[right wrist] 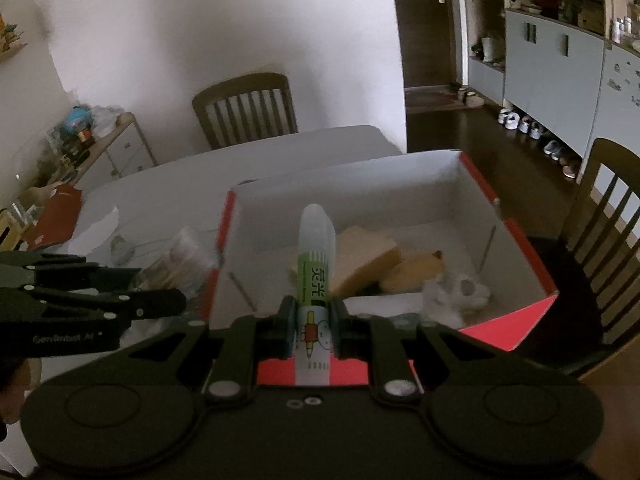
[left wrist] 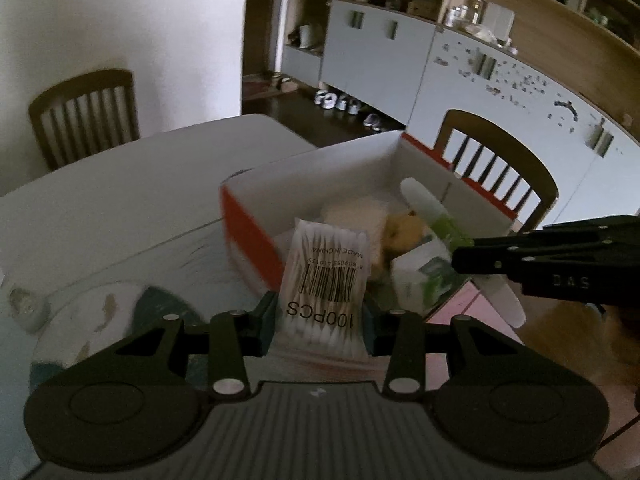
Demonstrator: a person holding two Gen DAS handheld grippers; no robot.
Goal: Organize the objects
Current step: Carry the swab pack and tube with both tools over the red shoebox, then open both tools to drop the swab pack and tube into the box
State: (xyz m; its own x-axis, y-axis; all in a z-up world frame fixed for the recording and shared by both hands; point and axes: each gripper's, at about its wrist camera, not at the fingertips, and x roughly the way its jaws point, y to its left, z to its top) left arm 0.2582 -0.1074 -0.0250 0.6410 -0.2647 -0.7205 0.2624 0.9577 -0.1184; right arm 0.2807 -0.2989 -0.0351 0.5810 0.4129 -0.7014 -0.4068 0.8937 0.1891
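My left gripper (left wrist: 320,330) is shut on a clear pack of cotton swabs (left wrist: 325,280) with a barcode and "100PCS" label, held upright at the near left corner of the box. My right gripper (right wrist: 313,326) is shut on a white and green glue stick (right wrist: 316,272), held above the near edge of the box. That red and white cardboard box (right wrist: 472,184) sits open on the table and holds yellow sponges (right wrist: 366,258) and a small white item (right wrist: 460,292). In the left wrist view the right gripper (left wrist: 460,262) reaches in from the right, with the glue stick (left wrist: 430,204) over the box (left wrist: 248,232).
A white table (left wrist: 132,184) carries the box. Wooden chairs stand at the far side (right wrist: 244,108) and at the right (right wrist: 608,216). A small cabinet with clutter (right wrist: 100,148) lies left. Grey cupboards (left wrist: 500,92) and shoes (left wrist: 340,102) line the far wall.
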